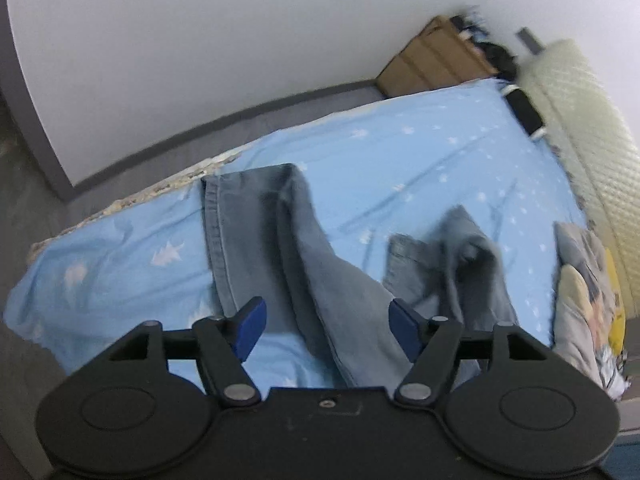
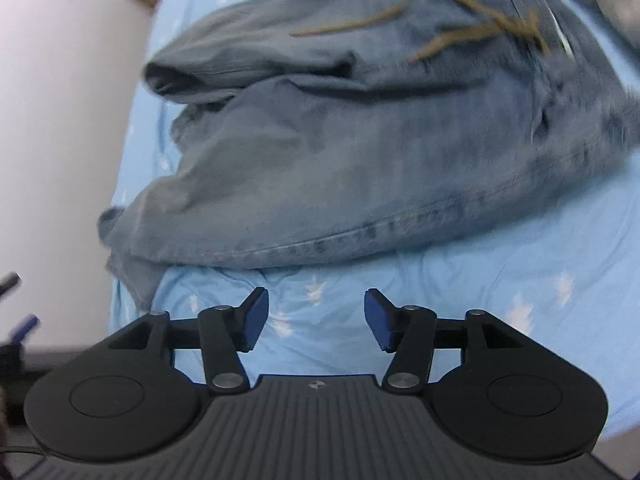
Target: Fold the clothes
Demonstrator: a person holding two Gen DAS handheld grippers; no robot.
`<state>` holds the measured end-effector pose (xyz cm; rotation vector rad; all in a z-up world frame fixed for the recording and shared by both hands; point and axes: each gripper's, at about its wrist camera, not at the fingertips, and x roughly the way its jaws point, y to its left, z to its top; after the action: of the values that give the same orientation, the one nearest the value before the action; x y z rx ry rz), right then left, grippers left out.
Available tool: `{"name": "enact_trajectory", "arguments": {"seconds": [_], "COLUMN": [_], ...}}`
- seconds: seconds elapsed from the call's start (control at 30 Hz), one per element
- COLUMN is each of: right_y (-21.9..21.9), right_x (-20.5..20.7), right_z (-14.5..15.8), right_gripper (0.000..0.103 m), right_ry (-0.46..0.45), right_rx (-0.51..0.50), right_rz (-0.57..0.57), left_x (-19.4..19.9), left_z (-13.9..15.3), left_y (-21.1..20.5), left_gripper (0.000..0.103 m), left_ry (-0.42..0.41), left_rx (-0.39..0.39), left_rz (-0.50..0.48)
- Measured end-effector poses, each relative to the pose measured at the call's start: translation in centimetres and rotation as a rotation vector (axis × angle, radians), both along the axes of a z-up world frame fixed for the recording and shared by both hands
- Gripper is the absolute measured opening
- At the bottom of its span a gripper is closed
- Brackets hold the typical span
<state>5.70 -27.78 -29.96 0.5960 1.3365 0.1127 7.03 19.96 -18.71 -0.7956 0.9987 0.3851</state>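
A pair of light blue jeans (image 1: 256, 236) lies on the blue bed sheet (image 1: 400, 152). In the left wrist view one leg runs flat away from me and the rest is bunched to the right. My left gripper (image 1: 328, 330) is open just above the jeans, empty. In the right wrist view the jeans (image 2: 360, 152) lie crumpled in a heap, with a brown drawstring (image 2: 460, 32) on top. My right gripper (image 2: 316, 318) is open and empty over the bare sheet (image 2: 520, 280), just short of the jeans' seamed edge.
A grey printed garment (image 1: 588, 292) lies at the sheet's right edge. A pale quilted headboard (image 1: 588, 120) stands behind it. A cardboard box (image 1: 432, 60) sits by the white wall at the far corner. The bed's left edge drops to a grey floor (image 1: 24, 240).
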Motion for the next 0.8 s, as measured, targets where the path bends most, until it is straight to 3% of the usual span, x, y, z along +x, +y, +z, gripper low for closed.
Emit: {"name": "enact_trajectory", "arguments": {"seconds": [0.1, 0.37, 0.47, 0.6, 0.67, 0.7, 0.73, 0.8], "right_y": [1.2, 4.3, 5.5, 6.6, 6.6, 6.6, 6.5, 6.4], "right_x": [0.3, 1.9, 2.4, 3.5, 3.8, 4.0, 4.2, 4.2], "right_z": [-1.3, -6.9, -8.5, -9.7, -9.6, -9.6, -9.2, -8.3], "right_gripper": [0.075, 0.076, 0.076, 0.074, 0.064, 0.053, 0.035, 0.015], "right_ry": [0.062, 0.2, 0.246, 0.259, 0.245, 0.237, 0.225, 0.208], "right_rx": [0.024, 0.119, 0.104, 0.083, 0.055, 0.041, 0.016, -0.03], "right_rz": [-0.112, -0.571, -0.663, -0.732, -0.765, -0.781, -0.779, -0.782], "left_x": [4.2, 13.3, 15.5, 18.1, 18.9, 19.2, 19.4, 19.7], "left_z": [-3.2, -11.4, -13.1, -14.8, -15.6, -16.0, -16.4, -16.7], "left_y": [3.6, 9.9, 11.1, 10.9, 10.4, 10.4, 10.2, 9.8], "left_gripper": [0.068, 0.069, 0.069, 0.068, 0.06, 0.057, 0.049, 0.036], "left_ry": [0.046, 0.159, 0.189, 0.238, 0.274, 0.291, 0.303, 0.32], "left_rx": [-0.047, -0.117, -0.157, -0.151, -0.135, -0.138, -0.148, -0.147], "left_rz": [-0.01, -0.005, 0.035, -0.015, -0.035, -0.036, -0.042, -0.058]}}
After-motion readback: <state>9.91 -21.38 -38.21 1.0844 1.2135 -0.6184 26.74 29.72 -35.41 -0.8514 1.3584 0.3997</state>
